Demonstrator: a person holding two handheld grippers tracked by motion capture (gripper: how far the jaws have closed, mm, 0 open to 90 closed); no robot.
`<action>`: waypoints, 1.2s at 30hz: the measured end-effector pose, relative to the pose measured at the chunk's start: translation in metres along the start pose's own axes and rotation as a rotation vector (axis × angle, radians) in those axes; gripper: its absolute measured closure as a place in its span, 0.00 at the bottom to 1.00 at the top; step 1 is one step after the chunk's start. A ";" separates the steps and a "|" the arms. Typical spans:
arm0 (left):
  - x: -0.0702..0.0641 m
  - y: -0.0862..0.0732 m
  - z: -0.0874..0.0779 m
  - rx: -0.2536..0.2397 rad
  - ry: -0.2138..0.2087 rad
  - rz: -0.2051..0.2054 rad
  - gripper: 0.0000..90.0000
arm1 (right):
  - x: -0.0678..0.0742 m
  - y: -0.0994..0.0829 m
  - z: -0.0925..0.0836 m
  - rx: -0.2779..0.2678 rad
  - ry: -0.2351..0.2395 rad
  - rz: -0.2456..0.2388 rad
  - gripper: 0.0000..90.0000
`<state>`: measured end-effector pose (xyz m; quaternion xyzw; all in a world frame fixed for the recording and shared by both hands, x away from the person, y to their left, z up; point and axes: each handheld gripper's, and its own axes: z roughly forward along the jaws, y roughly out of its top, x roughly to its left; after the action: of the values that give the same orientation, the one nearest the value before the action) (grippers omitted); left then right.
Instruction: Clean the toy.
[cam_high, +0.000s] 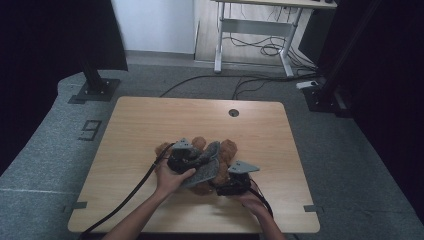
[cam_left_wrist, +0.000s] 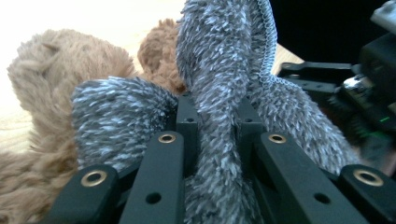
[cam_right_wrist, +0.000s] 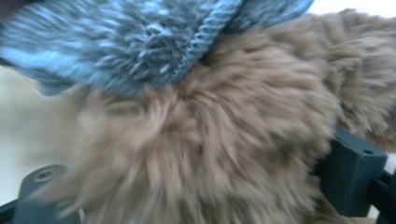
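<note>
A brown plush bear (cam_high: 227, 147) lies at the middle of the wooden table (cam_high: 145, 120), partly under a grey fuzzy knit cloth (cam_high: 205, 167). My left gripper (cam_high: 199, 158) is over the bear's left side, shut on a fold of that cloth. In the left gripper view the grey cloth (cam_left_wrist: 219, 56) is pinched between the gripper (cam_left_wrist: 217, 116) jaws, with brown bear (cam_left_wrist: 60, 70) behind. My right gripper (cam_high: 222, 180) sits at the bear's near right. In the right gripper view the gripper (cam_right_wrist: 196, 179) jaws stand wide apart around the bear's brown fur (cam_right_wrist: 224, 130), under the grey cloth (cam_right_wrist: 130, 42).
A round cable hole (cam_high: 233, 112) sits near the table's far edge. Black cables trail from both grippers off the near edge. On the carpet beyond stand a black post base (cam_high: 95, 87), a white desk frame (cam_high: 255, 27) and loose cables (cam_high: 265, 50).
</note>
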<state>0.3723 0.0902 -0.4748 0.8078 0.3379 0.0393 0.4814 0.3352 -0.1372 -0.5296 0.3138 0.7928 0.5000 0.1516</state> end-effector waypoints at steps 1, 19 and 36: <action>0.000 0.000 0.000 0.000 -0.004 -0.005 0.86 | 0.001 0.001 0.000 0.001 -0.007 -0.008 0.27; -0.008 0.036 0.009 0.050 0.027 0.014 0.85 | 0.011 -0.010 -0.005 -0.083 -0.070 -0.118 0.53; 0.063 0.002 -0.075 -0.016 0.191 -0.086 0.86 | 0.011 -0.011 -0.007 -0.085 -0.067 -0.133 0.53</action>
<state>0.3918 0.1829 -0.4497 0.7811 0.4164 0.0980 0.4549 0.3195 -0.1382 -0.5358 0.2703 0.7843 0.5115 0.2240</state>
